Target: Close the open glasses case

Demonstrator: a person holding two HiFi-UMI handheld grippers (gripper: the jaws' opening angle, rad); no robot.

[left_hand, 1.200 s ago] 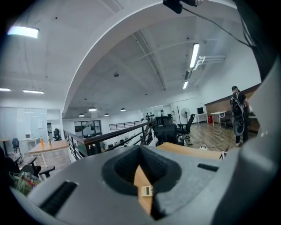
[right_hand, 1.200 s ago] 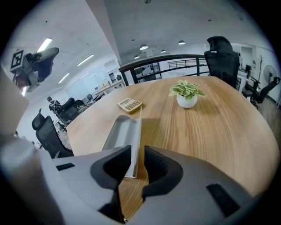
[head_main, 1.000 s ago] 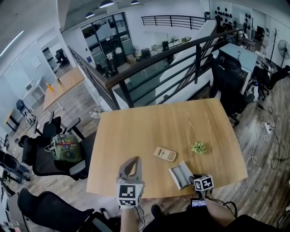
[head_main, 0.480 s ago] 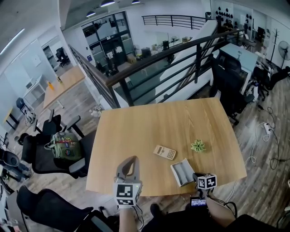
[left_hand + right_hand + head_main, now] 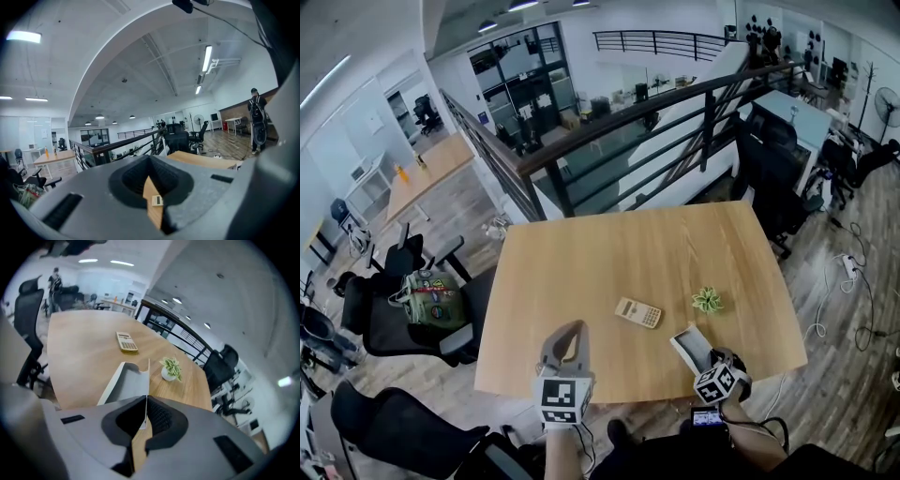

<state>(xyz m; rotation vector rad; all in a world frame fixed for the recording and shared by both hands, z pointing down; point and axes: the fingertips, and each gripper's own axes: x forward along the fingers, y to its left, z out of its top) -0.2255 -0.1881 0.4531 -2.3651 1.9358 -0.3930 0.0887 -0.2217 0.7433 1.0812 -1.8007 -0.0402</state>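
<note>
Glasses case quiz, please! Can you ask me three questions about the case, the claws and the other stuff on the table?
1. True or false: the right claw is shut on a thin edge of the open white glasses case.
2. Pick one: in the head view, what lies on the light wooden table just left of the small green plant in a white pot?
A. a beige calculator
B. a red mug
C. a blue book
3. Fill the gap: the left claw is shut and holds ____.

Key: 1 true; 2 A; 3 nothing.
</note>
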